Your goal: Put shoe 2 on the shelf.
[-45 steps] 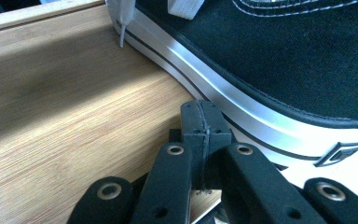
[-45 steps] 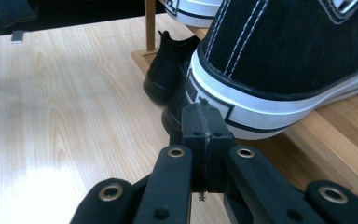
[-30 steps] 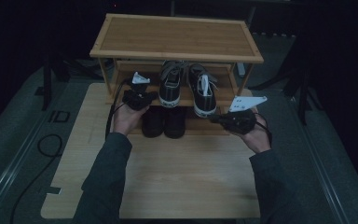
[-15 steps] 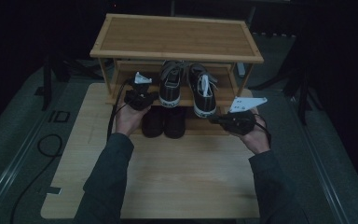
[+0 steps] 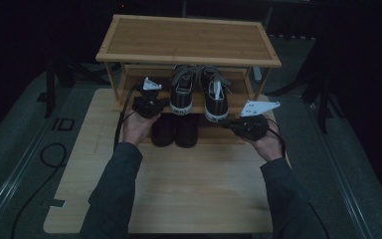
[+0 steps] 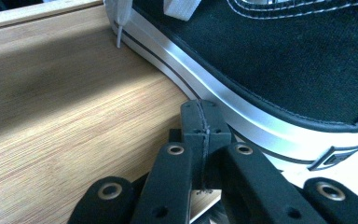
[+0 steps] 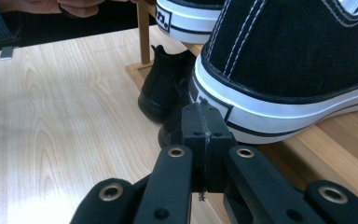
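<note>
A pair of black canvas sneakers with white soles stands on the middle shelf of a bamboo shoe rack (image 5: 189, 40): the left sneaker (image 5: 183, 92) and the right sneaker (image 5: 215, 97). My left gripper (image 5: 160, 102) is shut and holds nothing. In the left gripper view, its tips (image 6: 200, 109) rest by the white sole of the left sneaker (image 6: 284, 60), over the shelf board (image 6: 74, 116). My right gripper (image 5: 227, 123) is shut too and holds nothing. In the right gripper view, its tips (image 7: 204, 112) sit just before the heel of the right sneaker (image 7: 298, 56).
A pair of black ankle boots (image 5: 175, 130) stands under the sneakers at the rack's foot, also seen as boots (image 7: 163, 88) in the right gripper view. The rack sits at the far end of a light wooden tabletop (image 5: 194, 184). Cables (image 5: 49, 154) trail at the left.
</note>
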